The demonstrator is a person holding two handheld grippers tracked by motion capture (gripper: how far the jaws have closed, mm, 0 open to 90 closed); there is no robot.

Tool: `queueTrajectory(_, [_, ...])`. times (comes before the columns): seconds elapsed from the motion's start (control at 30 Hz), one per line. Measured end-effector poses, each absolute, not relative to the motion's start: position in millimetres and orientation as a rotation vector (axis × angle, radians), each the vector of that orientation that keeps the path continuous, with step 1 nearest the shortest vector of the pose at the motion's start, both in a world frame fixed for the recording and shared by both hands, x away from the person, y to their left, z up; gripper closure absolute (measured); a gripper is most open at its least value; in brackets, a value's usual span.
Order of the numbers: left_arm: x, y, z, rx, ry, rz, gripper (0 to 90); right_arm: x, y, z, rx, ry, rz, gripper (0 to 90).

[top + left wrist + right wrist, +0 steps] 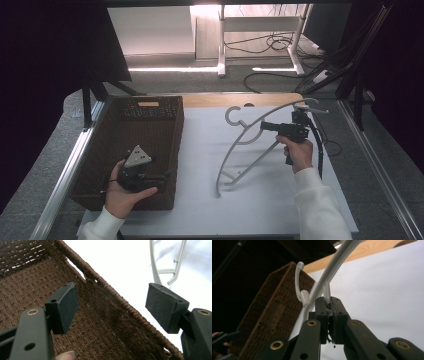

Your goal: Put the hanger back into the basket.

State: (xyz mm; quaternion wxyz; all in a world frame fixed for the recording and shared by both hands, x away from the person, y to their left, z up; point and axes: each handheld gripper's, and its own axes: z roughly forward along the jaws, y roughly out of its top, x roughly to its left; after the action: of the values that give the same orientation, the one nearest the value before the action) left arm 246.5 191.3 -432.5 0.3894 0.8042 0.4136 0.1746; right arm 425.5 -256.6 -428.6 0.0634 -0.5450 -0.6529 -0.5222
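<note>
A: Right gripper [263,126] is clamped hard on the hanger [250,150], jaws pinched together on the thin plastic just below the hook [300,281].

B: And the hanger itself?

A: Over the white table sheet [200,200], to the right of the basket [100,150]. Its far end is raised in the grip and the near end sits down by the sheet, so it's tilted. From the right gripper view the hook curls up just left of the jaws, with the basket behind it.

B: Left side?

A: Left gripper [165,177] is at the basket's near right corner, held in the person's left hand [122,195]. Jaws wide apart, one pad [67,305] inside over the woven floor, the other pad [162,306] outside over the sheet, the basket's rim [117,298] running between them. Neither pad is pressing on it.

B: So nothing held there.

A: Nothing. Hanger and basket are well apart.
</note>
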Motion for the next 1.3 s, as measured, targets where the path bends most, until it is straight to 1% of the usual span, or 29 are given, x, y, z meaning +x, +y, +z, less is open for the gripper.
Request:
queueTrajectory(0.23, [248, 187, -431, 2.047, 1.039, 0.426, 25.8, 425, -260, -432, -1.606, -1.913, -1.603, 86.5])
queueTrajectory(0.57, [259, 167, -420, 2.038, 0.973, 0.336, 26.0, 411, -262, -417, -1.438, -1.832, -1.735, 86.5])
queueTrajectory(0.93, [287, 119, -414, 2.059, 0.911, 0.195, 29.1, 393, -243, -410, -1.323, -1.854, -1.743, 86.4])
queueTrajectory(1.07, [299, 101, -419, 2.056, 0.913, 0.09, 31.9, 387, -238, -408, -1.285, -1.864, -1.746, 86.4])
queueTrajectory(1.1, [299, 101, -419, 2.056, 0.913, 0.09, 32.9, 386, -237, -408, -1.28, -1.865, -1.749, 86.4])
queueTrajectory(1.13, [303, 93, -422, 2.058, 0.909, 0.047, 34.3, 385, -237, -408, -1.274, -1.864, -1.749, 86.4])
queueTrajectory(1.17, [303, 93, -422, 2.058, 0.909, 0.047, 35.9, 385, -237, -408, -1.274, -1.864, -1.749, 86.4])
queueTrajectory(1.2, [305, 87, -424, 2.055, 0.909, 0.01, 38.5, 383, -237, -408, -1.256, -1.857, -1.761, 86.4])
queueTrajectory(1.23, [305, 87, -424, 2.055, 0.909, 0.01, 40.5, 383, -237, -408, -1.256, -1.857, -1.761, 86.4])
queueTrajectory(1.3, [308, 82, -427, 2.057, 0.903, -0.032, 45.7, 382, -238, -409, -1.239, -1.848, -1.771, 86.3])
